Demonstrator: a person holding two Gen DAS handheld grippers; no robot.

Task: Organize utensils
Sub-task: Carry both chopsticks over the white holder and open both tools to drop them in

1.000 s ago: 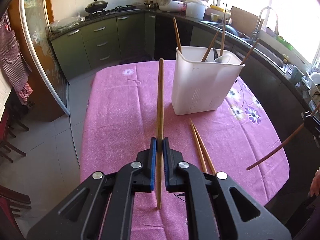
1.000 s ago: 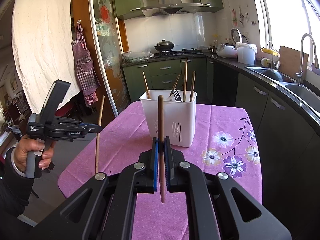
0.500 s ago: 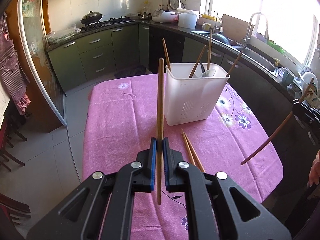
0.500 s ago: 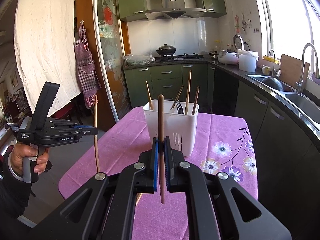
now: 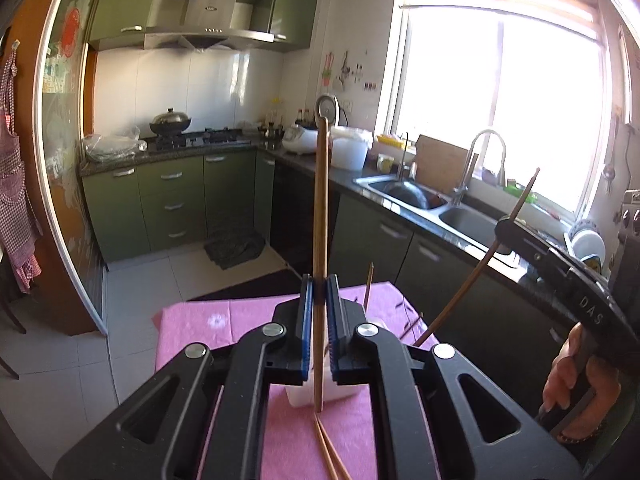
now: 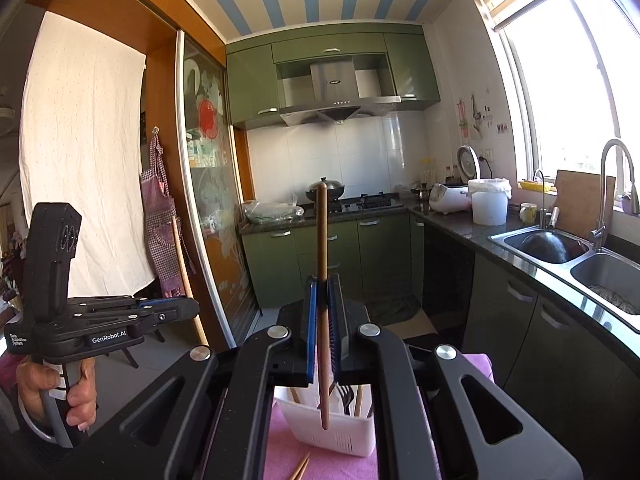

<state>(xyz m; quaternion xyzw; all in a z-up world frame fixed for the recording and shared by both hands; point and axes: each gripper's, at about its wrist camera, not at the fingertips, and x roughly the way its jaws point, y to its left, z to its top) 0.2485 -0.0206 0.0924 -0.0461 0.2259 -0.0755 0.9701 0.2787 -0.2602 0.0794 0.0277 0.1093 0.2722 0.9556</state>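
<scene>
A green-fronted kitchen is seen beyond both grippers, with a range hood (image 6: 340, 98) above the gas hob, a wok (image 5: 170, 122) on the burner, and a steel double sink (image 5: 432, 204) under a bright window. A table covered by a pink tablecloth (image 5: 208, 320) lies low in both views, largely hidden by the gripper bodies.

A white plastic utensil holder (image 6: 332, 430) stands on the cloth, seen directly below the right gripper; forks and several chopsticks are seen upright inside it. In the left wrist view only a lower corner of this holder (image 5: 300, 396) is visible between the fingers.

The left gripper (image 5: 318, 292) is closed on a wooden chopstick (image 5: 321, 208), which is held nearly upright, its thin end pointing down toward the holder's near edge. The right gripper (image 6: 322, 296) is likewise clamped on a second wooden chopstick (image 6: 322, 240), held upright with its lower end hanging over the holder's opening. In the left wrist view the right gripper (image 5: 505, 232) is seen at the right, carrying that chopstick (image 5: 476, 268) at a slant; in the right wrist view the left gripper (image 6: 188, 310) is seen at the left, well apart from the holder, gripped by a hand (image 6: 60, 388).

Two more chopsticks (image 5: 330, 452) lie on the cloth in front of the holder, crossing near their ends.
</scene>
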